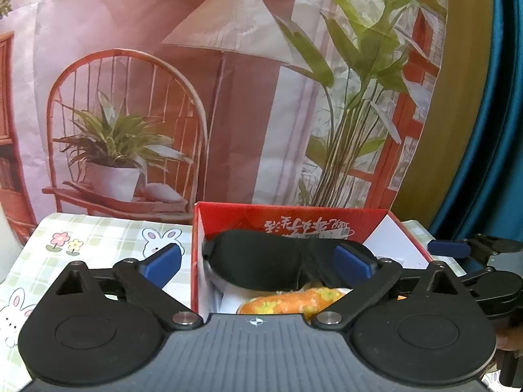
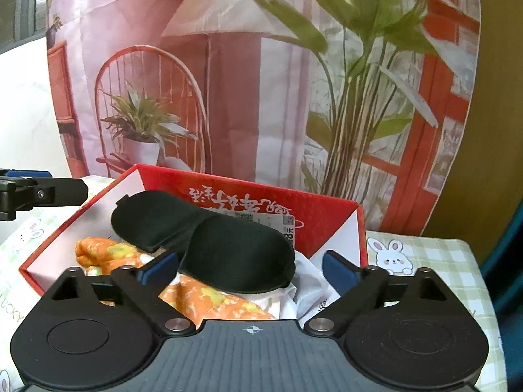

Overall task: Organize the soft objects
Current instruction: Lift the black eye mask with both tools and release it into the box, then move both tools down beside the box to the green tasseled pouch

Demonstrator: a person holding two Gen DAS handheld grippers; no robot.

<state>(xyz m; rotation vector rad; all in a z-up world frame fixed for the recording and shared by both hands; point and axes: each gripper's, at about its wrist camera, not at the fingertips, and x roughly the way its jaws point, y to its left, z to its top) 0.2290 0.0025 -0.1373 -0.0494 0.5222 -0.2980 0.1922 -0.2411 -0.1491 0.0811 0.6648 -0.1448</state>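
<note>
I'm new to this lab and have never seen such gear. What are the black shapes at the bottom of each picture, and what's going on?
They are two hand-held grippers, each with a camera looking along its blue-padded fingers. One picture is from the left gripper, the other from the right gripper. Both stand open and hold nothing. Ahead, on a bunny-print checked tablecloth, is an open red cardboard box. Inside, a black padded sleep mask lies on an orange flowered cloth and white fabric.
</note>
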